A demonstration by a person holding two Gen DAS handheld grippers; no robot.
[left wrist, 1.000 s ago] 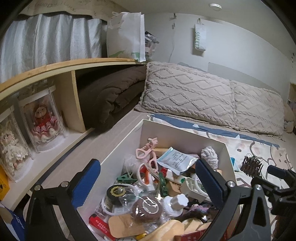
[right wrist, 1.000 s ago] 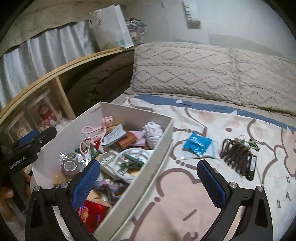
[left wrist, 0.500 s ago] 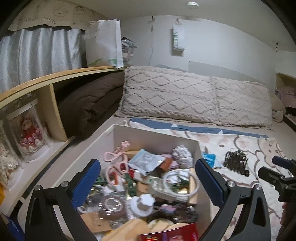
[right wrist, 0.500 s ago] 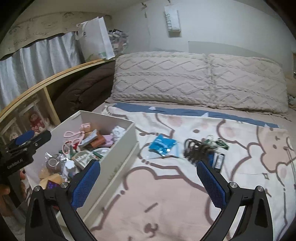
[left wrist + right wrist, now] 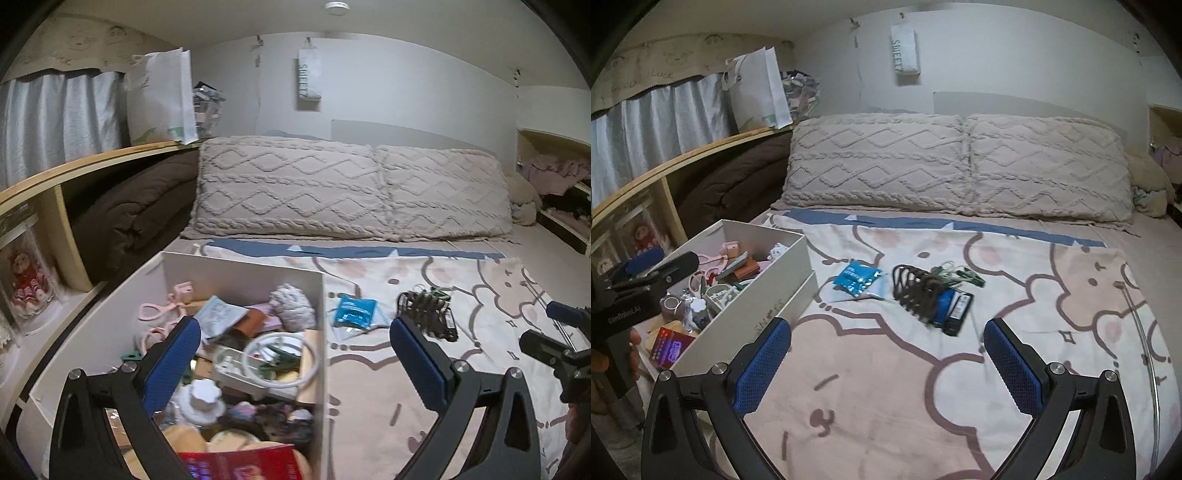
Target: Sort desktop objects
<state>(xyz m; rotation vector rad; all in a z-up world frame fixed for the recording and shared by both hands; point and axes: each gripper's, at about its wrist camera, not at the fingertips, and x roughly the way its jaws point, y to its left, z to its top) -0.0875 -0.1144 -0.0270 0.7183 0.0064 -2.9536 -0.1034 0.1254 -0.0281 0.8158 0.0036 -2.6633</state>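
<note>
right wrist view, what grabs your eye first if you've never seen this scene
The white box at the left edge of the bed, crammed with small clutter. Next, the blue packet and the dark hair claw lying apart from it on the cartoon-print blanket, with two knitted pillows behind. The right tongs hover open over the blanket, holding nothing.

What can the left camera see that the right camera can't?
Only the left wrist view looks right down into the white box, so you see the white ring and the fluffy grey ball clearly. Only the right wrist view shows the box's outer side with lettering and the black and blue item beside the dark hair clip. Both show the blue packet on the blanket, the pillows, and open, empty tongs: left, right.
</note>
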